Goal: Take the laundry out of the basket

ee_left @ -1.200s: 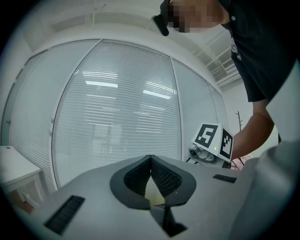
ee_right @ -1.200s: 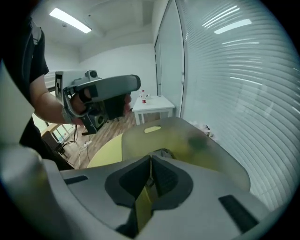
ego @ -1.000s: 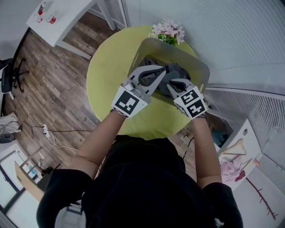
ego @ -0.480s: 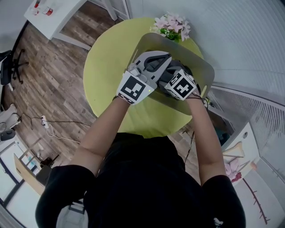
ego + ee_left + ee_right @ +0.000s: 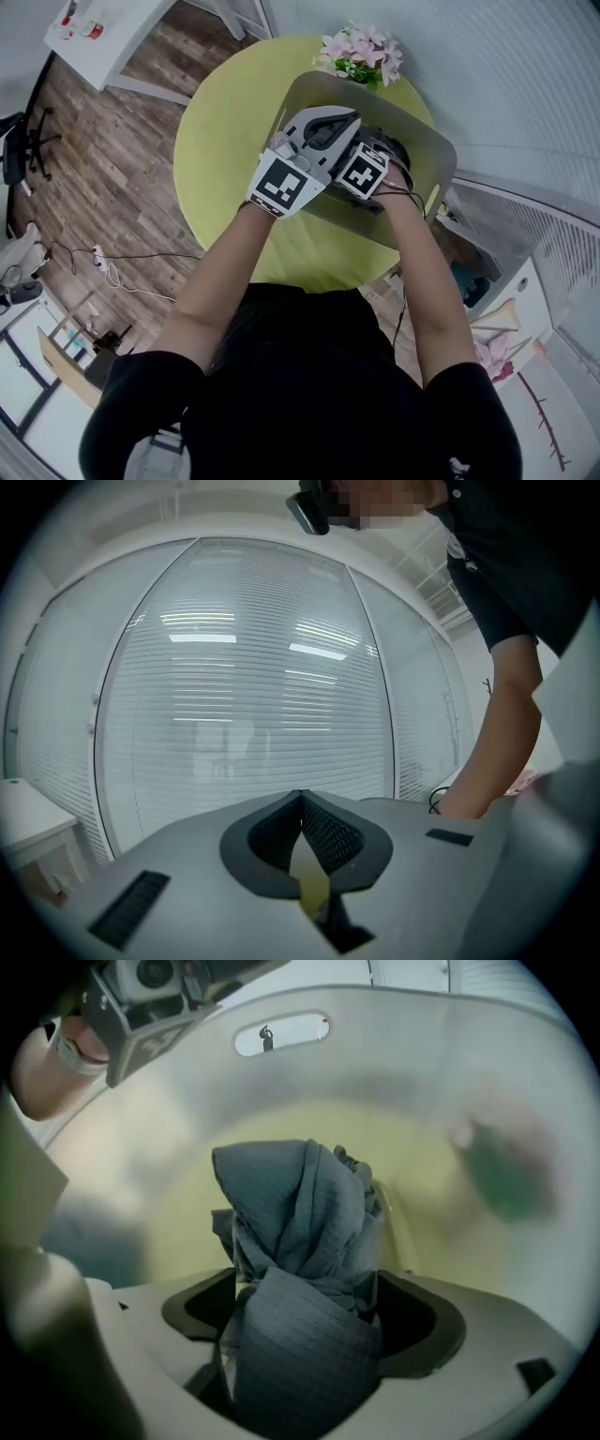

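A grey laundry basket (image 5: 439, 155) stands on a round yellow-green table (image 5: 225, 141). In the head view my right gripper (image 5: 367, 169) points steeply down into it, and its marker cube hides the jaws. The right gripper view shows the basket's inner wall (image 5: 394, 1044) and a bunched grey-blue cloth (image 5: 300, 1232) standing up between the jaws of my right gripper (image 5: 305, 1307). Those jaws have just been opening and now stand wide around the cloth. My left gripper (image 5: 352, 120) hovers level over the basket's near-left part. Seen close, the left gripper (image 5: 301, 799) has its tips together with nothing between them.
Pink flowers (image 5: 361, 56) stand at the table's far edge behind the basket. A white table (image 5: 103, 37) and an office chair (image 5: 19, 141) stand on the wood floor to the left, with cables (image 5: 103, 272) near them. Window blinds (image 5: 244, 686) lie beyond the basket.
My right gripper has tipped downward and sunk into the basket over the cloth, and its jaws have gone from closed to wide. The left gripper has drifted forward and down over the basket.
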`<state>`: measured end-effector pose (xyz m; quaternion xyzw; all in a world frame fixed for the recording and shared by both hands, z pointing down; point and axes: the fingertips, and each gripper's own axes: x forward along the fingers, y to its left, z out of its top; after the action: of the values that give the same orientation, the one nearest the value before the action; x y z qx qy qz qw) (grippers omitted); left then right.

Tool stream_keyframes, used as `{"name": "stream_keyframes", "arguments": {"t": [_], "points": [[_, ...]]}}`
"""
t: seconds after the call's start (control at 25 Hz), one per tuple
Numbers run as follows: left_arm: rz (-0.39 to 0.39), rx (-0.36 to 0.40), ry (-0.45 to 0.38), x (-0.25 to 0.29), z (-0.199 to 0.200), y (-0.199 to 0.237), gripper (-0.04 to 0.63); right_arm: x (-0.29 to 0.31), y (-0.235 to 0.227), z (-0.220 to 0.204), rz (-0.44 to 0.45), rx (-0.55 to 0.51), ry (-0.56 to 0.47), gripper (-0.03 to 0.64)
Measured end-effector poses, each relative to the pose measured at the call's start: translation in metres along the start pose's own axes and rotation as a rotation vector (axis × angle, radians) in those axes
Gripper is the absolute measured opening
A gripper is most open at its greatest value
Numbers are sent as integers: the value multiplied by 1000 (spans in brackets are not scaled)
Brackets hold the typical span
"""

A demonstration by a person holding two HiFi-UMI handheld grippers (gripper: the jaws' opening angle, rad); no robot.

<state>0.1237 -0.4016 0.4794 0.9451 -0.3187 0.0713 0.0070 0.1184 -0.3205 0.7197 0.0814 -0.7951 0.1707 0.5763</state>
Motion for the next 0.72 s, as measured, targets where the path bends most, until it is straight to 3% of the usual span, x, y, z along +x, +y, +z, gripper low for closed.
{"name": "stream_keyframes", "arguments": {"t": [0.24,0.48,0.6,0.72], "points": [[6,-10,10,2,-6,4,11,31,1,-11,68,51,49,469],[19,-20,11,2,-8,8,11,53,12,-20,115,38,126,474],[32,-29,9,1,-8,10,11,61,42,-19,239,91,133,474],[41,-39,10,1,-9,11,11,67,61,-40,323,163,227,472]]}}
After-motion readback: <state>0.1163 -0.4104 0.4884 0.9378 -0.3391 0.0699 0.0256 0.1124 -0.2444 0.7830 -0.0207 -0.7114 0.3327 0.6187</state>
